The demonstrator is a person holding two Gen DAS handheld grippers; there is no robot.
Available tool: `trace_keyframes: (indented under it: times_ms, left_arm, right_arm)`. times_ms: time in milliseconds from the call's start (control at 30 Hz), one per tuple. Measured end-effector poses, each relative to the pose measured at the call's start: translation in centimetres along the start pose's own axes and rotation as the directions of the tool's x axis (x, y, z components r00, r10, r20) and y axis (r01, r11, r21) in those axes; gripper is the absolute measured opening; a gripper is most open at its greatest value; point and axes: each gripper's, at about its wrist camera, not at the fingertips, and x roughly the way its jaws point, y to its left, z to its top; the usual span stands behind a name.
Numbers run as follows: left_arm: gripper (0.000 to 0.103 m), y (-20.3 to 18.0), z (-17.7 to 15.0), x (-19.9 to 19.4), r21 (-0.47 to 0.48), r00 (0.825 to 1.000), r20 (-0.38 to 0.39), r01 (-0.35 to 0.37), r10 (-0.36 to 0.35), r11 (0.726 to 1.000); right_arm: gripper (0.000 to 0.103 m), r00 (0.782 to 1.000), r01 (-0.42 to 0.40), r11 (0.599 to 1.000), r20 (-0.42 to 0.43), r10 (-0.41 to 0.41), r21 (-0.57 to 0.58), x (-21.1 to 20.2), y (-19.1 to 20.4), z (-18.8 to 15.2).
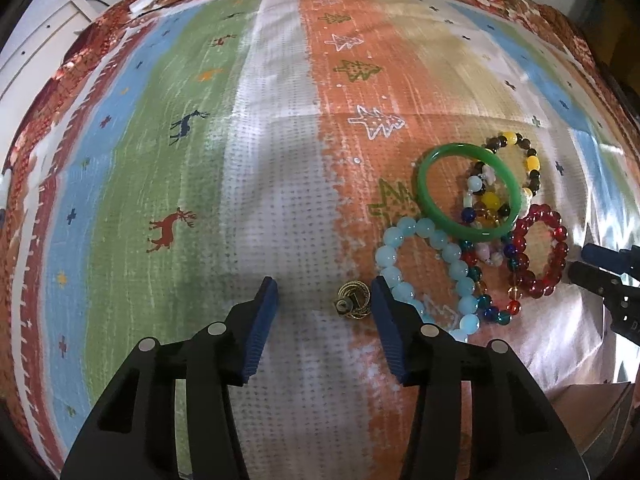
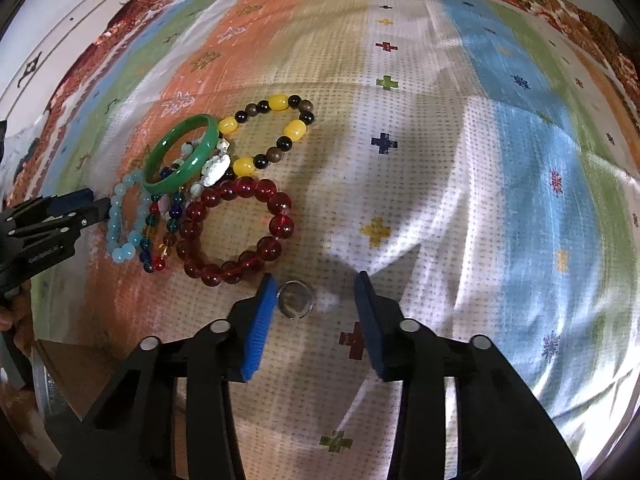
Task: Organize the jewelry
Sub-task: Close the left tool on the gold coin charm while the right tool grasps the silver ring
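A pile of bracelets lies on the patterned cloth: a green bangle [image 1: 470,190] [image 2: 184,154], a light blue bead bracelet [image 1: 430,270] [image 2: 124,220], a dark red bead bracelet [image 1: 540,252] [image 2: 240,232], a yellow-and-black bead bracelet [image 2: 272,132] and a multicoloured one [image 1: 492,296]. My left gripper [image 1: 325,298] is open, with a small gold ring [image 1: 352,298] between its fingers, close to the right one. My right gripper [image 2: 316,298] is open, with a clear ring [image 2: 295,299] by its left finger.
The striped cloth [image 1: 200,160] with deer and tree prints covers the surface. A brown box corner [image 2: 80,380] sits at the near left in the right wrist view. White furniture [image 1: 36,40] stands beyond the far left edge.
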Motion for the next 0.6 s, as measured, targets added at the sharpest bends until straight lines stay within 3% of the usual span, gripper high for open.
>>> trace_keyframes:
  times_ms: [100, 267, 600]
  left_arm:
    - [0.047, -0.29, -0.07, -0.01, 0.013, 1.0, 0.005, -0.008, 0.008, 1.0]
    - [0.035, -0.6, -0.22, -0.07, 0.026, 1.0, 0.011, 0.005, -0.006, 1.0]
    - [0.018, -0.04, -0.18, -0.29, 0.002, 1.0, 0.003, 0.018, -0.018, 1.0]
  right_arm:
    - [0.032, 1.0, 0.009, 1.0, -0.002, -0.009, -0.001, 0.02, -0.1, -0.05]
    - [0.02, 1.0, 0.0, 1.0, -0.011, 0.0, 0.001, 0.04, -0.24, -0.23]
    - [0.02, 1.0, -0.01, 1.0, -0.014, 0.01, 0.0, -0.48, -0.21, -0.43]
